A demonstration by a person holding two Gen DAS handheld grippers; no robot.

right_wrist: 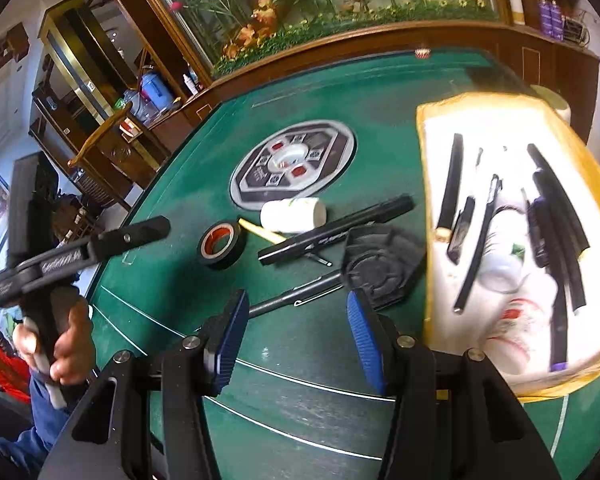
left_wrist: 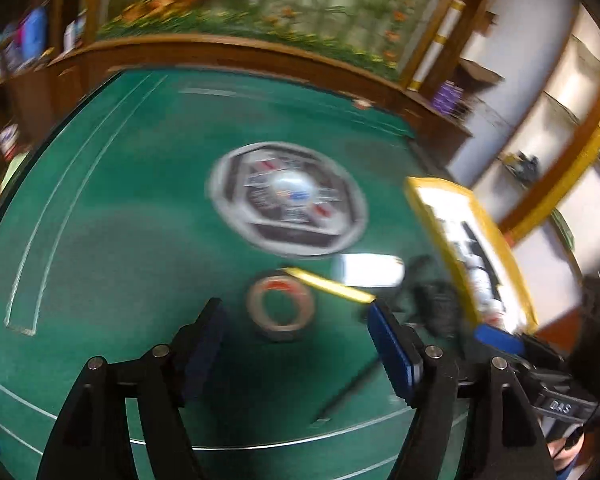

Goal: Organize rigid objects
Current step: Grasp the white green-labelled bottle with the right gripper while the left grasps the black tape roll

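Both grippers are released and empty: the left gripper [left_wrist: 296, 344] hovers over the tape roll [right_wrist: 221, 245], the right gripper [right_wrist: 296, 334] over a black pen [right_wrist: 296, 299]. With the yellow-rimmed tray [right_wrist: 428, 208] just right of the loose pieces, the sound move is probably to straddle the pen's middle squarely, pads across its barrel, before closing.

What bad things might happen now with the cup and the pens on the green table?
1. The white cup lies on its side, so a bump might send it rolling across the green table.
2. The pen lies just ahead of the open right hand-held gripper, beside a black piece; a grab may catch both.
3. The yellow-rimmed tray already holds many pens; dropping more in carelessly could knock some out.
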